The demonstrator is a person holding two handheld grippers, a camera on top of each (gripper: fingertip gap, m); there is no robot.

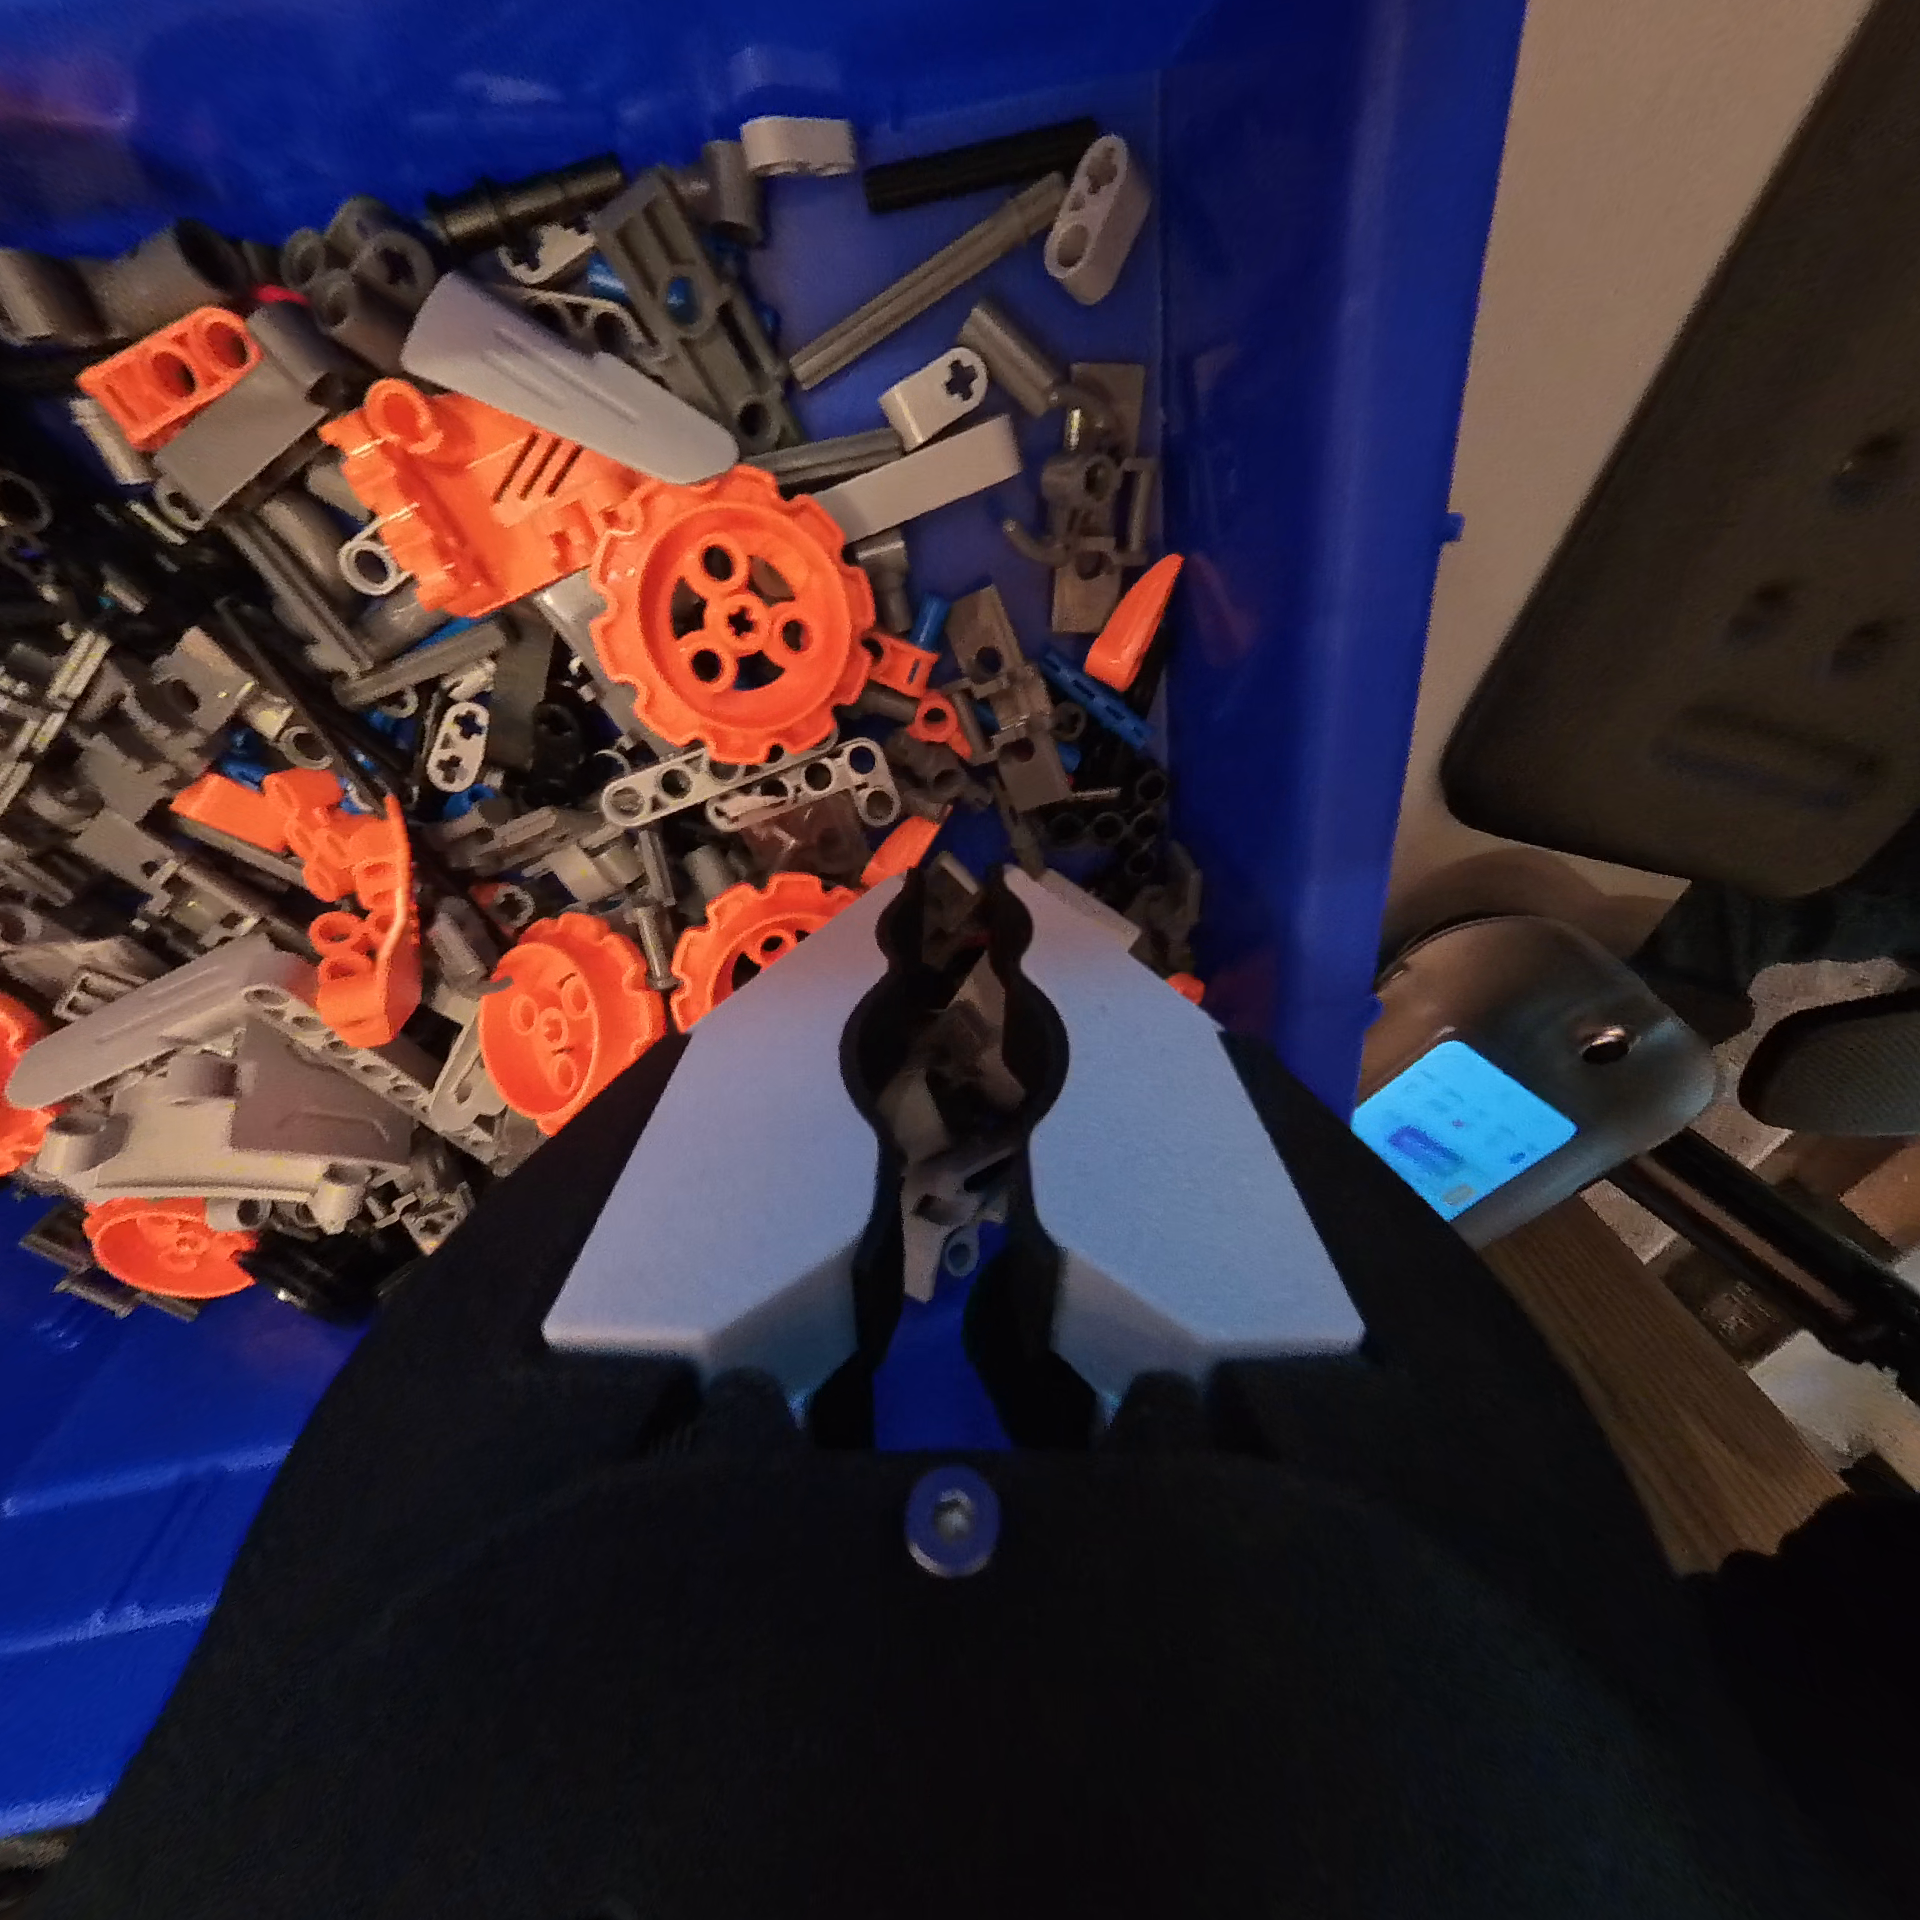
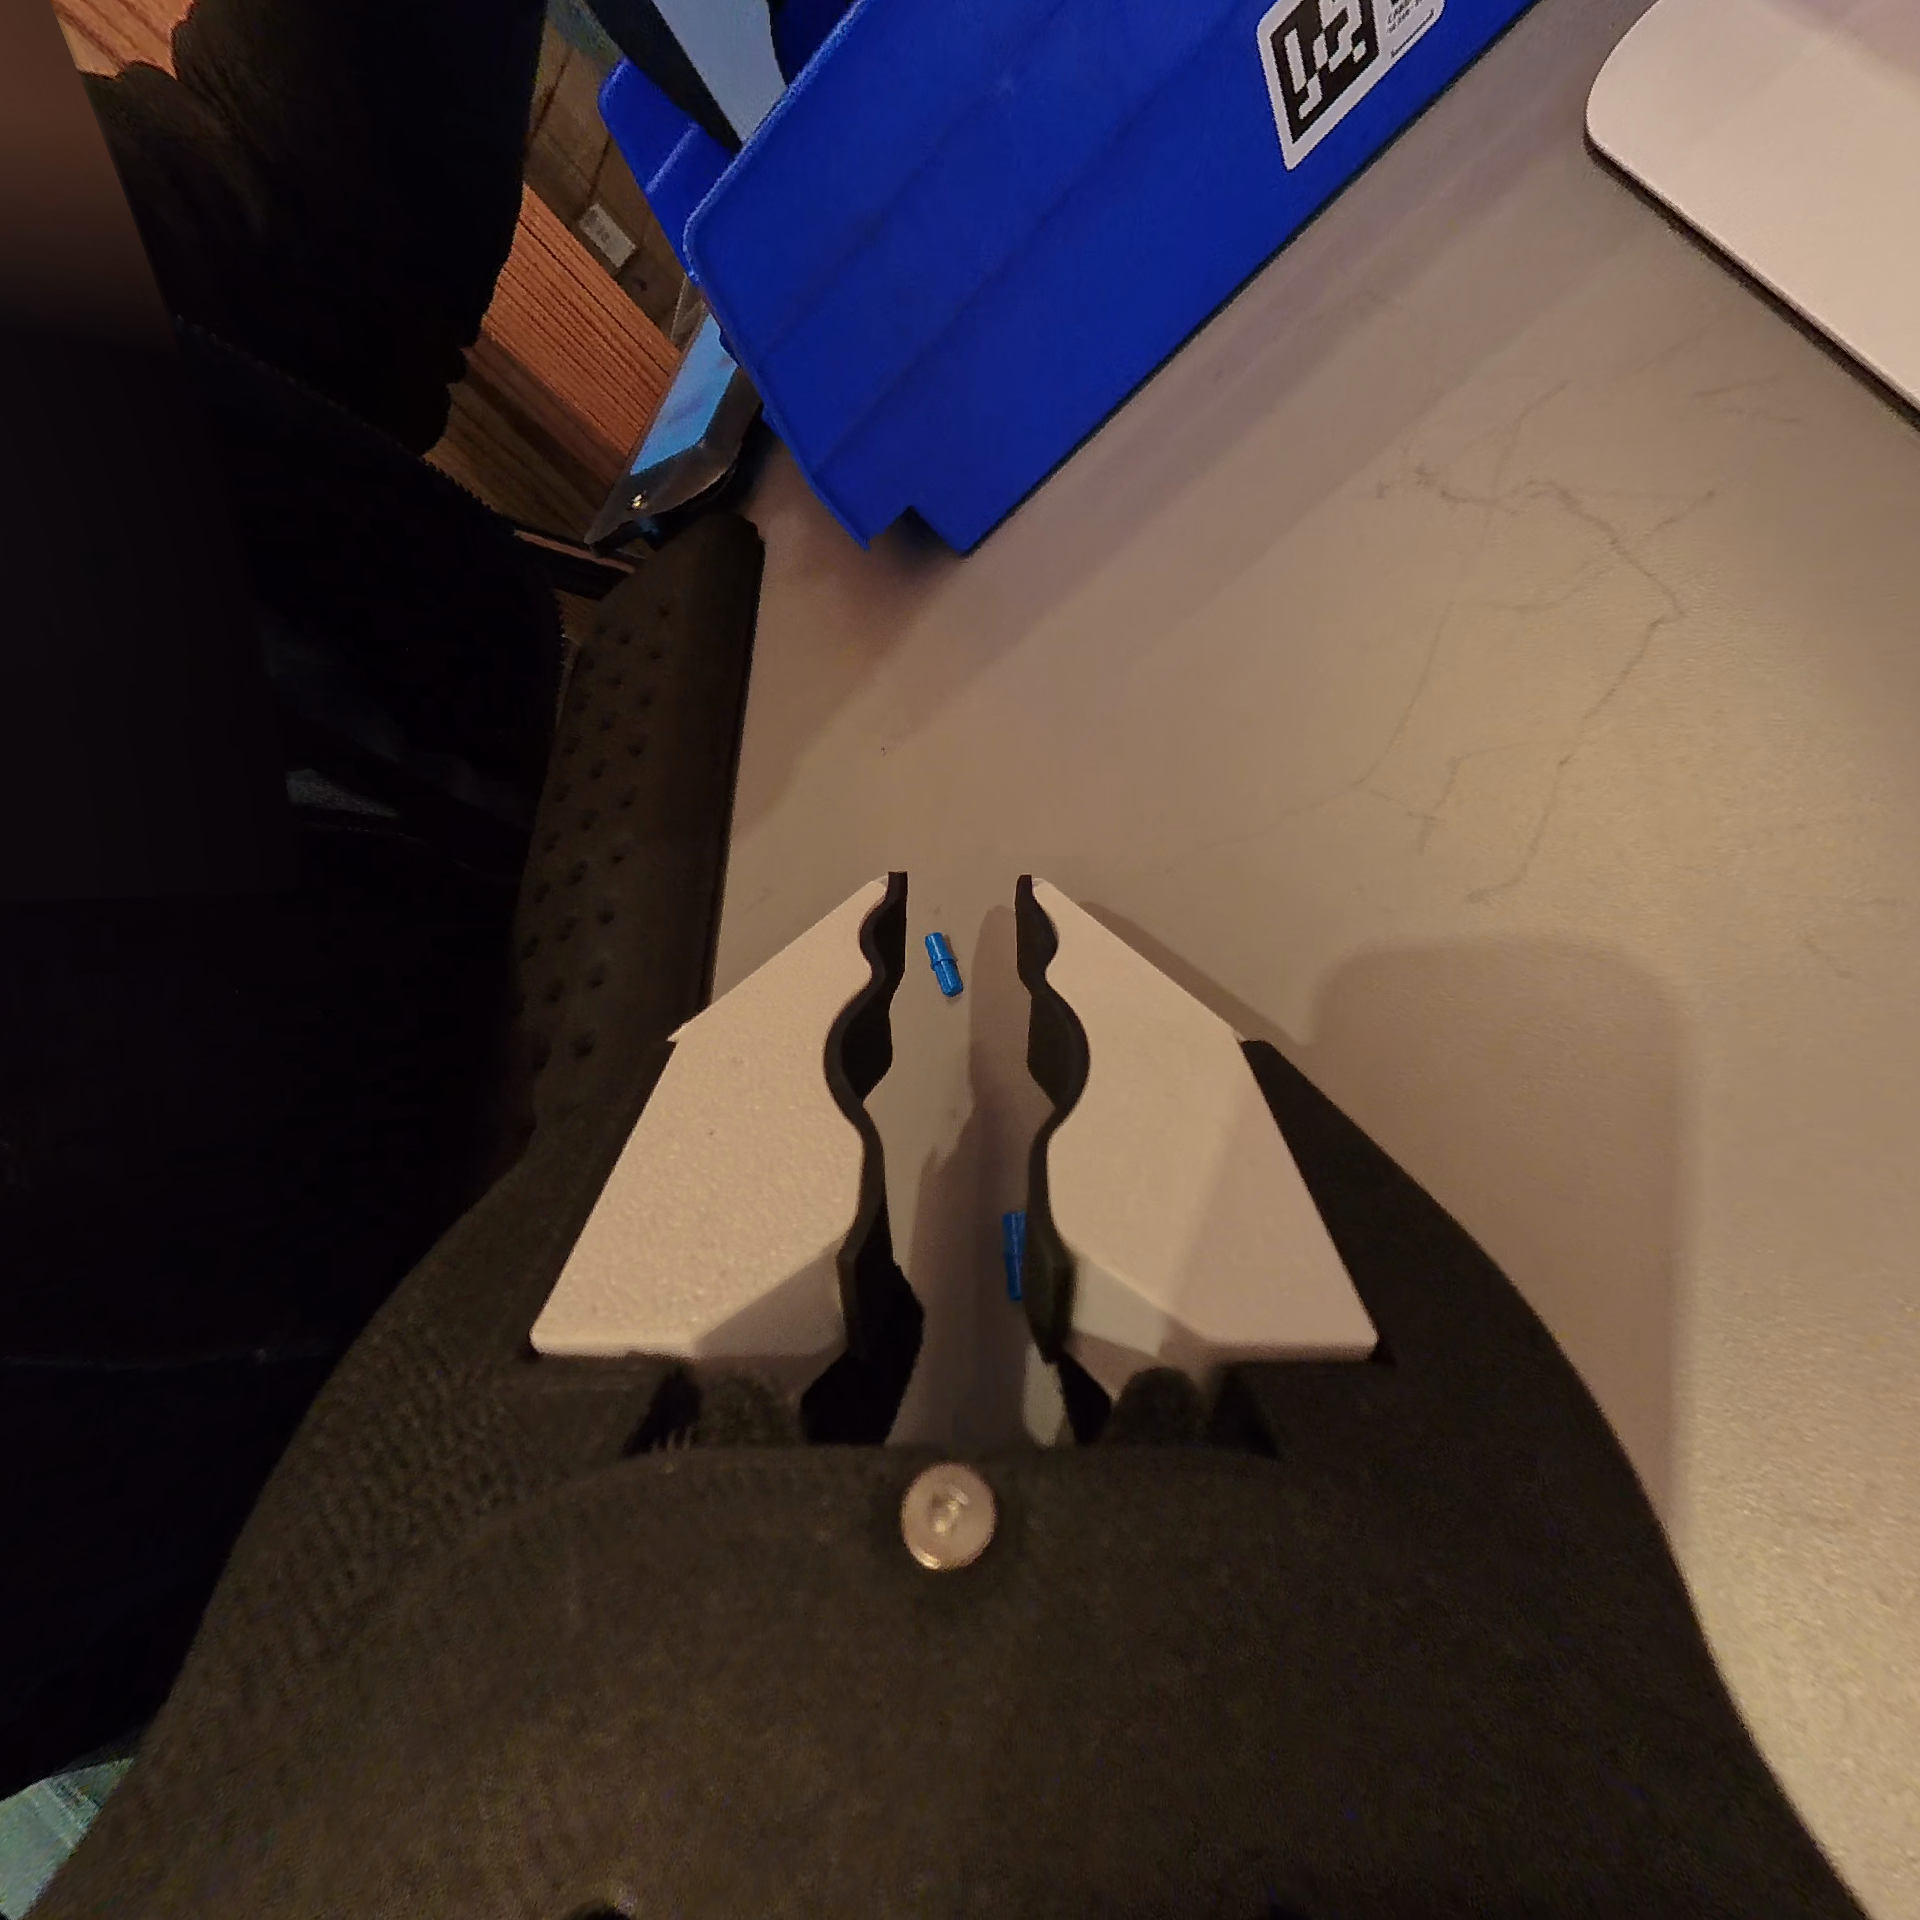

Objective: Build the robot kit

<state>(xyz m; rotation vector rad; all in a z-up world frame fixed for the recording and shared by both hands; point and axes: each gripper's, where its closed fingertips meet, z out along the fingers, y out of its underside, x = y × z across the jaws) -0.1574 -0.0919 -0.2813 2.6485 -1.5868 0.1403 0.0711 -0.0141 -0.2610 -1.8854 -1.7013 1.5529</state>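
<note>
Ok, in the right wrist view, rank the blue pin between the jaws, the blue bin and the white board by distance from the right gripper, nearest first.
1. Blue pin: on the table, between the right gripper's open jaws.
2. Blue bin: ahead, slightly left.
3. White board: far right corner.

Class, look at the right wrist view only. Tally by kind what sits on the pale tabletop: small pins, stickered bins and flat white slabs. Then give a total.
Blue pins: 2
Blue bin with a sticker: 1
White slab at the top right corner: 1
Total: 4
</note>
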